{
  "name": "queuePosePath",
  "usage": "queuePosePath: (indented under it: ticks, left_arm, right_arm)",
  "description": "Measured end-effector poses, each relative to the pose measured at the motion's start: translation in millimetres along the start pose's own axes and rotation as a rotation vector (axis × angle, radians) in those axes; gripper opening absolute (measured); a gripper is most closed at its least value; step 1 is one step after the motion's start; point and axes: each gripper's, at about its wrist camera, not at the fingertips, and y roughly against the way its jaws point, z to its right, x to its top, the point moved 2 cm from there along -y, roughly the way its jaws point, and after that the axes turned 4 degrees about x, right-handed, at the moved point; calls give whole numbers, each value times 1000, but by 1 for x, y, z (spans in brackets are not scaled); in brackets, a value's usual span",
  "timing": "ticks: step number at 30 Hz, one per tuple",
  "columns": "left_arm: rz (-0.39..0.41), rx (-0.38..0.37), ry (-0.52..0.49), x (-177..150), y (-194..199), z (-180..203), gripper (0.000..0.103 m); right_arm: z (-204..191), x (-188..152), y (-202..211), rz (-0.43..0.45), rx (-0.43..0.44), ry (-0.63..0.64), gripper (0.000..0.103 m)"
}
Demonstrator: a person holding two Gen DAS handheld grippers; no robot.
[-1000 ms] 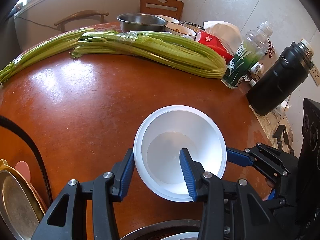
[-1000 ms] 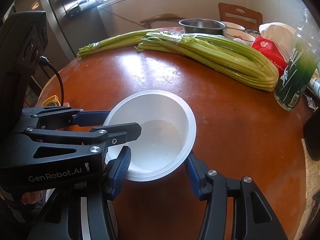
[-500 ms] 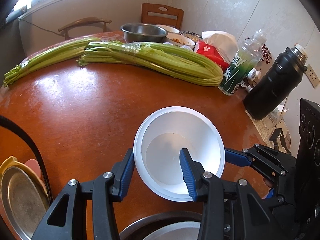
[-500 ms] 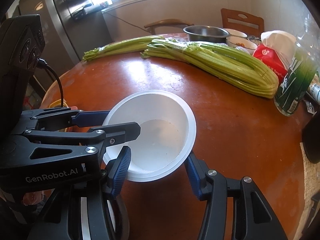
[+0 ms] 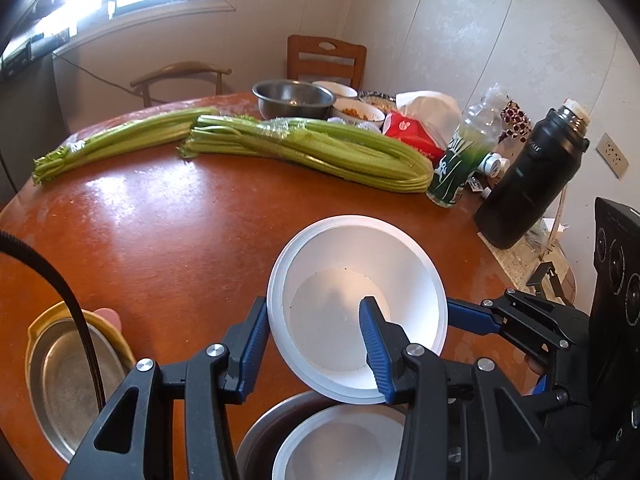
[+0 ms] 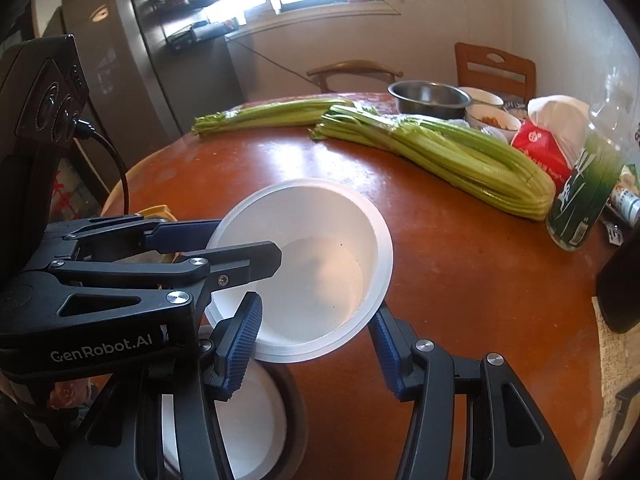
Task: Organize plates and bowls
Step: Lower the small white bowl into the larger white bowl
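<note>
A white foam bowl (image 5: 356, 304) hangs tilted above the brown table; it also shows in the right wrist view (image 6: 308, 268). My left gripper (image 5: 316, 344) is shut on its near rim, one finger inside, one outside. My right gripper (image 6: 316, 340) is shut on the opposite rim the same way. Below the held bowl a second white bowl (image 5: 340, 444) sits inside a metal dish (image 5: 260, 436); this bowl shows in the right wrist view (image 6: 248, 420) too.
Stacked metal and yellow plates (image 5: 68, 376) lie at the table's left edge. Two celery bunches (image 5: 312, 152) lie across the middle. At the back stand a steel bowl (image 5: 294, 98), food bowls, a red tissue pack (image 5: 412, 136), a green bottle (image 5: 460, 160) and a black flask (image 5: 532, 180).
Both grippers have lifted the white bowl higher and drawn it back, so the second bowl in the metal dish beneath has come into view.
</note>
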Motion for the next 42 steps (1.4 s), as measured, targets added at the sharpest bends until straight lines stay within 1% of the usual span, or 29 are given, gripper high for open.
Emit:
queuePosePath:
  ticks: [13,22,28,37,42]
  left_arm:
    - [70,31,0,-25,48,-1,45]
    - [89,48,5,-50,68,-1,45]
    - [93,53,8,-65,75,1,45]
    - [64,60,17,-83,70,5,45]
    - [47,63,16,-88,65,7,45]
  right_arm:
    - [-36,-16,30,47,15,56,56]
    - [-53,-34,43,60,29,76,57]
    - [-59,-46,49,60,40,84,57]
    - [-62,-64,47,35,40,91,57]
    - [-64,-72,46,22,38,90,57]
